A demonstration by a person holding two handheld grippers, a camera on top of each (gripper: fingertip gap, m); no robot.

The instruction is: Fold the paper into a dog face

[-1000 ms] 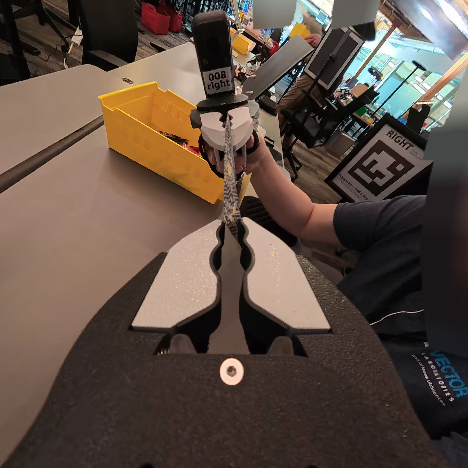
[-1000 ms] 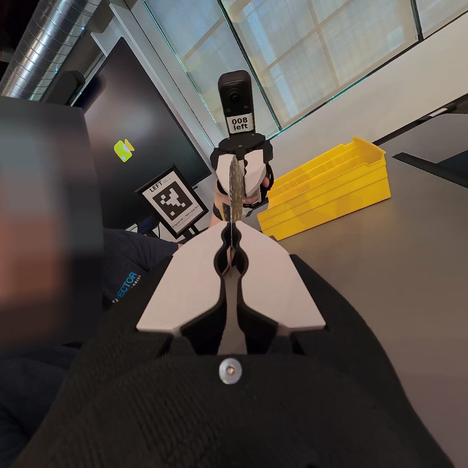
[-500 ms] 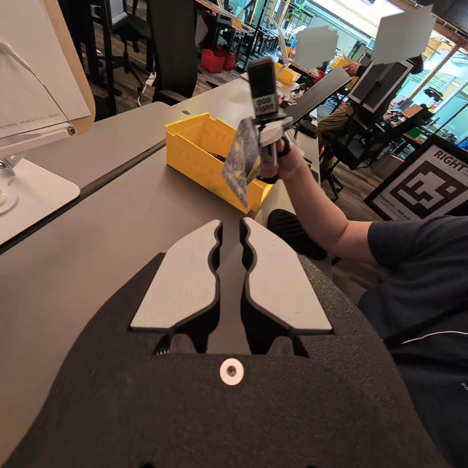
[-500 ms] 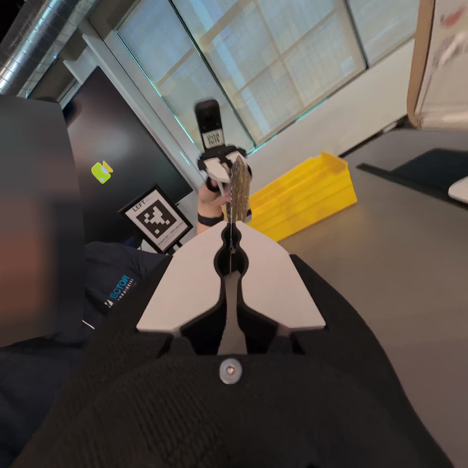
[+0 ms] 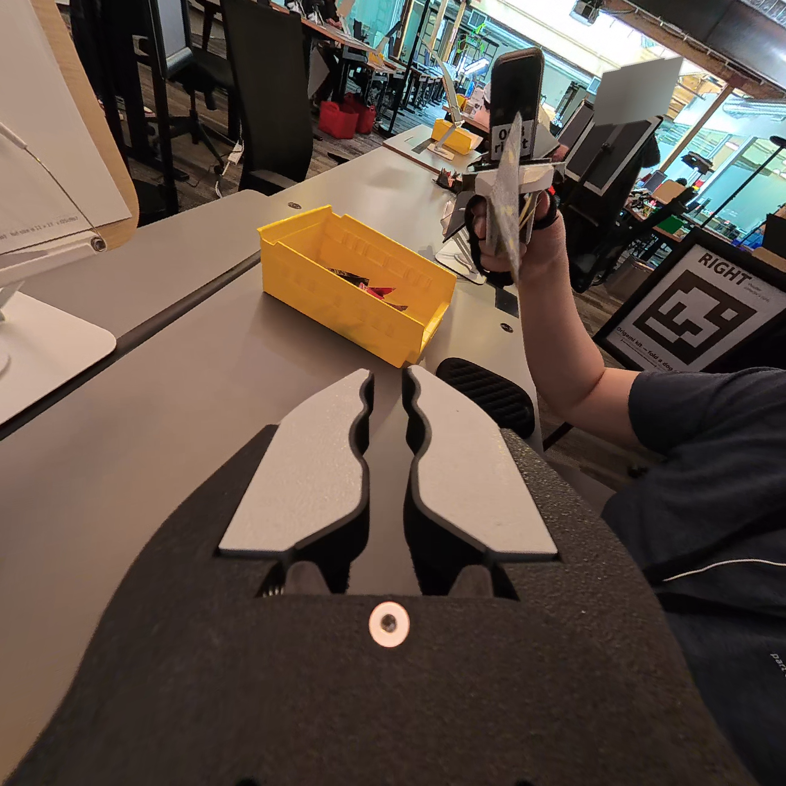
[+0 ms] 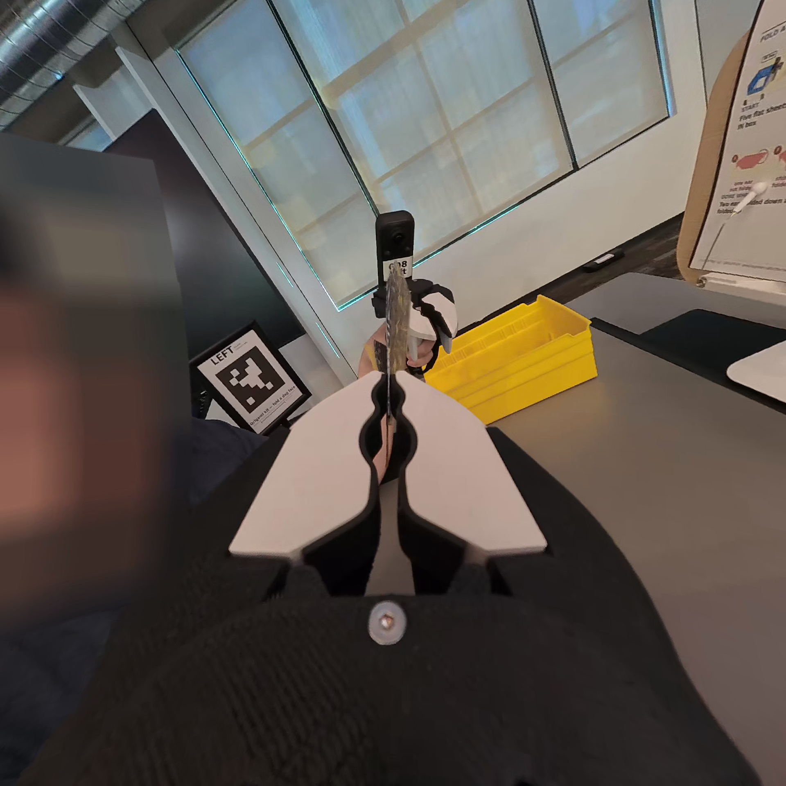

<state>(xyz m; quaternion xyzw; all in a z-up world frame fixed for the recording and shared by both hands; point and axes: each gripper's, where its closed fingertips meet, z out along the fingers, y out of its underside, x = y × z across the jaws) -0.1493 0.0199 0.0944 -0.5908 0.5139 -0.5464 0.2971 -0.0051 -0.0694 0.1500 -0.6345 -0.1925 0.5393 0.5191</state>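
The patterned dark paper (image 6: 397, 327), folded flat, stands edge-on in my right gripper (image 6: 389, 378), which is shut on its lower edge. In the left wrist view the same paper (image 5: 504, 212) is held up in the air, right of the yellow bin (image 5: 340, 310) and above the table edge. My left gripper (image 5: 388, 376) is open a narrow gap and empty, low over the grey table (image 5: 170, 404) and well short of the paper. It also shows in the right wrist view (image 6: 429, 327), behind the paper.
The yellow bin (image 6: 531, 374) holds several folded paper pieces (image 5: 374, 291). A white stand base (image 5: 42, 340) and an instruction board (image 6: 744, 149) stand at the far side. Framed marker signs (image 5: 689, 314) (image 6: 251, 383) and a black pad (image 5: 489, 391) are at the near edge. The tips of one gripper are about 20 centimeters away from the tips of the other.
My left gripper let go of the paper, opened and drew back. My right gripper stayed shut on the paper and carried it up and to the right.
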